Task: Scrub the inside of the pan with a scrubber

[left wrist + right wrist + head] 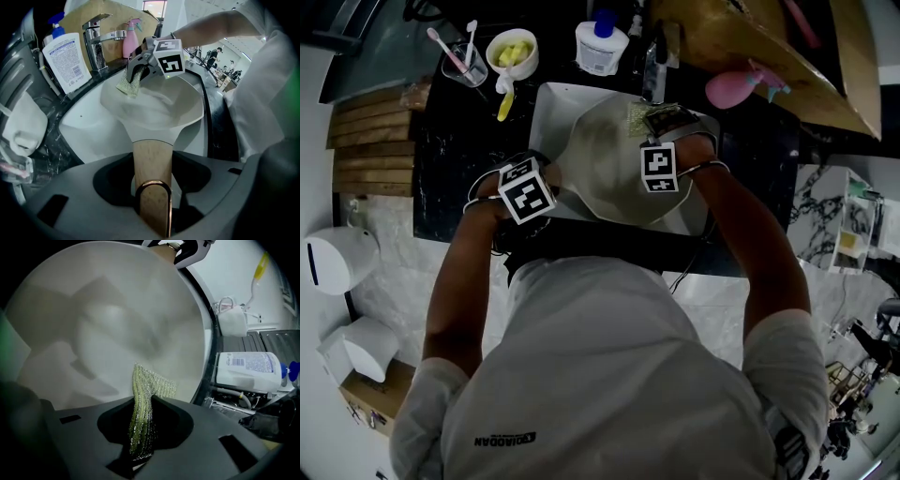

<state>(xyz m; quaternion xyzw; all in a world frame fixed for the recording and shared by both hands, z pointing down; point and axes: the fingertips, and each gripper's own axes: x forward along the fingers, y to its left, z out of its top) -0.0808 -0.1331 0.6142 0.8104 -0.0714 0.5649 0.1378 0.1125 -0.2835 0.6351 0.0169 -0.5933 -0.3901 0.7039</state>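
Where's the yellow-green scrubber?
In the right gripper view, the yellow-green mesh scrubber is pinched in the right gripper, held at the inner wall of the white pan over the white sink.

Dark bench [455,173] with a sink [546,111]
At the back: a glass [465,67] (toothbrushes inside), a bowl [512,53], a white bottle [601,47], a pink spray bottle [733,87].

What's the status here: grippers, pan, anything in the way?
Left gripper shut on pan handle, pan held tilted over sink. Right gripper shut on scrubber at its inner wall. Nothing in the way.
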